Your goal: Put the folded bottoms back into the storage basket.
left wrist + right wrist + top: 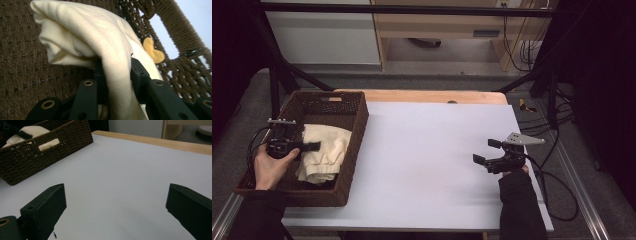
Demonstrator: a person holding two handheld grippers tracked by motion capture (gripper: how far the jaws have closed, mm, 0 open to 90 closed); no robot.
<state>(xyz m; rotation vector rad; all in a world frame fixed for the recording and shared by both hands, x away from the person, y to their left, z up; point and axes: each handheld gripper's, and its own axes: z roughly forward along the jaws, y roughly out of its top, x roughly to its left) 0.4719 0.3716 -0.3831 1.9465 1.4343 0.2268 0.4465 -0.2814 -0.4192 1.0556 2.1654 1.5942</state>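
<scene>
From above, one person is standing at one white table (437, 165), holding two grippers, one in each hand. The left gripper (312, 146) is reaching into the one brown wicker basket (354, 150) sitting at the table's left edge, and its jaws are lying over the one cream cloth (329, 150) that is bunched up inside the basket. The left hand (272, 167) is wrapping around that gripper's body. The right gripper (487, 151) is hovering over the bare right part of the table, well apart from the basket, with its two jaws standing wide and nothing between them. Along the left gripper's own jaws, the two black pads are pinching a fold of the cloth (100, 47) tight between them, so the gripper is clenching the fabric; the cloth is draping over the jaws against the basket's woven wall (22, 62), and one small tan tag (153, 51) is sticking out beside it near a handle hole. Along the right gripper's jaws, both are spreading far apart over the table (120, 177), released, while the basket (37, 157) is sitting far off at upper left with the cloth (32, 131) peeking over its rim.
</scene>
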